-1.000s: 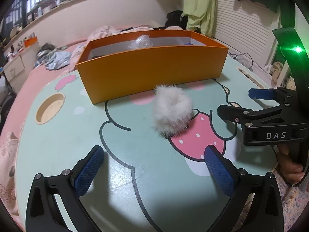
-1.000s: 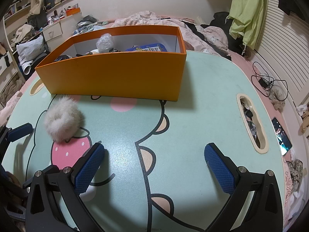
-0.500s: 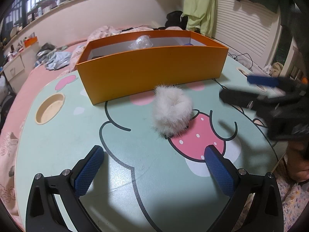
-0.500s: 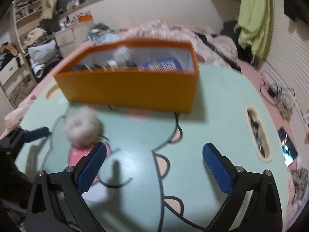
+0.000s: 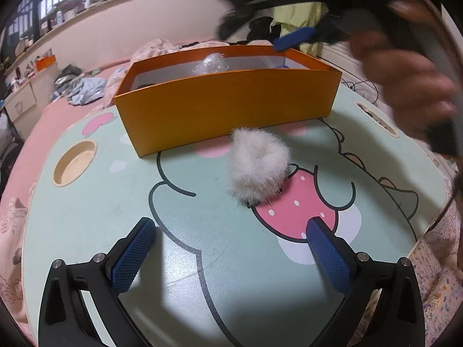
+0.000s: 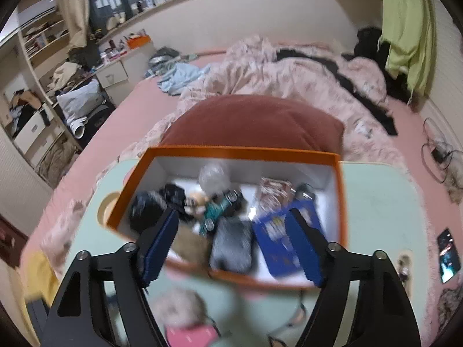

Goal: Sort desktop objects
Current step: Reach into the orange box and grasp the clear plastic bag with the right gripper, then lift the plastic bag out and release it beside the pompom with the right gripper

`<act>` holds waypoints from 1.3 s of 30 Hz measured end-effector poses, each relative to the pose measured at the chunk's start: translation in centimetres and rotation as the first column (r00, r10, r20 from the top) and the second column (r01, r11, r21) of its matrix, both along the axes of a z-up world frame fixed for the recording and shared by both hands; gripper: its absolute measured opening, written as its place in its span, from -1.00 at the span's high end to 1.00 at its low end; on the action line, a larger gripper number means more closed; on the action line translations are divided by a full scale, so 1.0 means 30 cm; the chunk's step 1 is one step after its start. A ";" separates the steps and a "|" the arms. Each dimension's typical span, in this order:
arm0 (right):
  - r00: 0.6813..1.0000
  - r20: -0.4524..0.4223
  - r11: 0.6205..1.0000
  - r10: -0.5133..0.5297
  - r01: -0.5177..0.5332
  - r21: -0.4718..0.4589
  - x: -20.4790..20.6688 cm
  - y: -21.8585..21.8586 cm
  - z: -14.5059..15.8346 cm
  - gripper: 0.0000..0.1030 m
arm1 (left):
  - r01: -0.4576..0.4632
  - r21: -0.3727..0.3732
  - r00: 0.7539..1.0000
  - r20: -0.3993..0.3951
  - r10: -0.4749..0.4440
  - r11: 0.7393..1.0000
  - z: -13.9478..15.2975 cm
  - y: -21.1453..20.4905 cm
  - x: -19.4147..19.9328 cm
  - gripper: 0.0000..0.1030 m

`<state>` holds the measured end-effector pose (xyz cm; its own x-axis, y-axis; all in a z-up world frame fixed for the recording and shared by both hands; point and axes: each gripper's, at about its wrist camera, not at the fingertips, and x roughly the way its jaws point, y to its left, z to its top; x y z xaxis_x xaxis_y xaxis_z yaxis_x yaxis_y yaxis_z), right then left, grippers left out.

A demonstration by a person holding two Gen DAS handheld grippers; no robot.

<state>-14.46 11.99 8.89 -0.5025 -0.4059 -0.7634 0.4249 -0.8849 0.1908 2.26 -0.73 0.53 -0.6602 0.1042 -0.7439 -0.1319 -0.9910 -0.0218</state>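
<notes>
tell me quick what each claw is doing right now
Left claw: open, empty, low over the table.
Right claw: open, empty, above the orange box.

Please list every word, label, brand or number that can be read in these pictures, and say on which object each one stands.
None can be read.
Blue packet in the orange box: it has yellow print, too blurred to read.
Reddish packet in the box: its print is too blurred to read.
Right tool: motion-blurred, no marking legible.
Table: cartoon drawings only, no writing.
Fluffy ball: no label visible.
</notes>
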 end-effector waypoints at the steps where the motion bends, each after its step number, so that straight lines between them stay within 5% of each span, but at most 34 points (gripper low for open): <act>1: 1.000 0.011 1.000 0.000 0.000 0.007 -0.019 -0.026 -0.010 -0.44 | 0.000 0.000 1.000 0.000 0.000 1.000 0.000 0.001 0.000 -1.00; 5: 0.999 0.054 0.998 -0.003 0.000 0.062 -0.093 -0.136 -0.058 -0.44 | 0.001 0.001 1.000 -0.001 -0.001 1.000 0.000 0.001 -0.001 -1.00; 11: 0.980 0.189 0.998 -0.058 0.049 0.049 -0.196 -0.168 -0.148 0.35 | 0.005 0.005 1.000 -0.003 -0.005 1.000 0.001 0.004 -0.015 -1.00; 13: 0.979 0.198 0.999 -0.046 0.042 0.021 -0.187 -0.151 -0.135 0.35 | 0.005 0.006 1.000 -0.003 -0.005 1.000 0.001 0.004 -0.019 -1.00; 21: 0.999 -0.012 0.998 0.042 -0.042 -0.052 0.088 0.005 0.024 0.36 | 0.005 0.005 1.000 -0.003 -0.005 1.000 -0.001 0.001 -0.019 -1.00; 28: 0.994 -0.082 0.997 0.069 -0.066 0.034 0.294 0.111 -0.073 0.36 | 0.005 0.005 1.000 -0.004 -0.005 1.000 -0.002 0.000 -0.022 -1.00; 32: 0.997 -0.076 0.996 0.023 -0.016 0.088 0.288 0.116 -0.145 0.28 | 0.006 0.006 1.000 -0.004 -0.006 1.000 -0.002 0.001 -0.020 -1.00; 36: 0.999 -0.032 0.999 -0.015 0.016 0.050 0.287 0.160 -0.189 -0.49 | 0.005 0.006 1.000 -0.004 -0.005 1.000 -0.003 0.000 -0.018 -1.00; 39: 0.998 -0.058 0.994 -0.020 0.026 0.102 0.332 0.173 -0.201 -0.50 | 0.005 0.006 1.000 -0.004 -0.005 1.000 -0.003 0.002 -0.021 -1.00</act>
<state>-4.50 17.17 2.86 -0.5546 -0.3149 -0.7702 0.4116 -0.9083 0.0749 1.63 -0.68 0.43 -0.6627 0.1118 -0.7405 -0.1369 -0.9902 -0.0270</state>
